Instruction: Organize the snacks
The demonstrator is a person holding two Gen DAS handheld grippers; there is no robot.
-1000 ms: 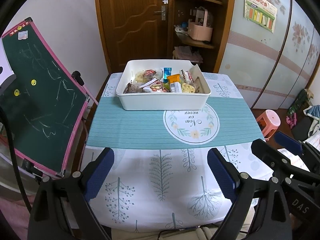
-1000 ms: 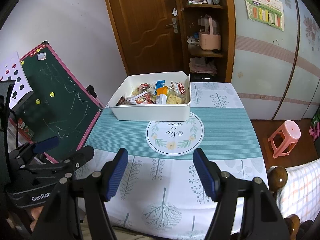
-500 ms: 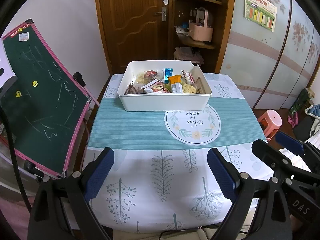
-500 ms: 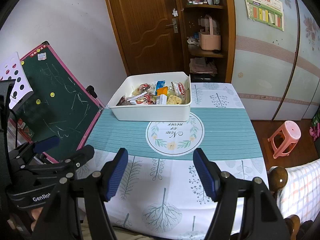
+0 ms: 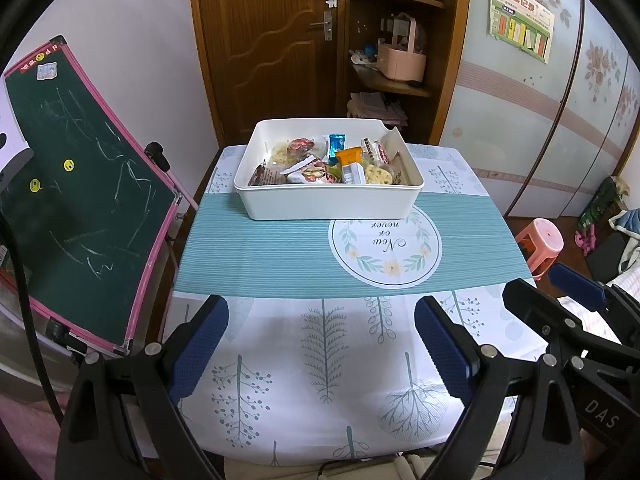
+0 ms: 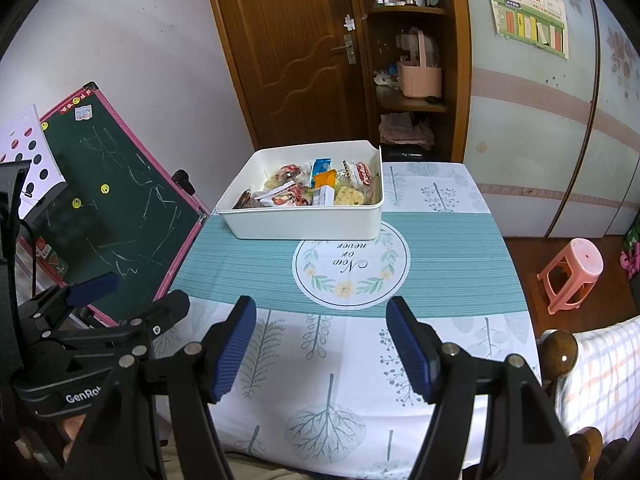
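Note:
A white plastic bin (image 5: pixel 328 204) (image 6: pixel 304 222) stands at the far side of the table on a teal runner. It holds several wrapped snacks, among them an orange pack (image 5: pixel 349 157) (image 6: pixel 325 182) and a blue pack (image 5: pixel 336 145). My left gripper (image 5: pixel 320 350) is open and empty above the table's near edge. My right gripper (image 6: pixel 322 346) is open and empty too, near the front edge. Each gripper also shows at the side of the other's view: the right gripper (image 5: pixel 576 300), the left gripper (image 6: pixel 92 312).
The table (image 5: pixel 320 380) has a white tree-print cloth and a round printed mat (image 5: pixel 385 246). A green chalkboard (image 5: pixel 76 196) leans at the left. A pink stool (image 6: pixel 572 274) stands on the floor at right. A door and shelves are behind.
Both views have shifted only slightly. The bin and snacks have not moved. Both grippers stay open.

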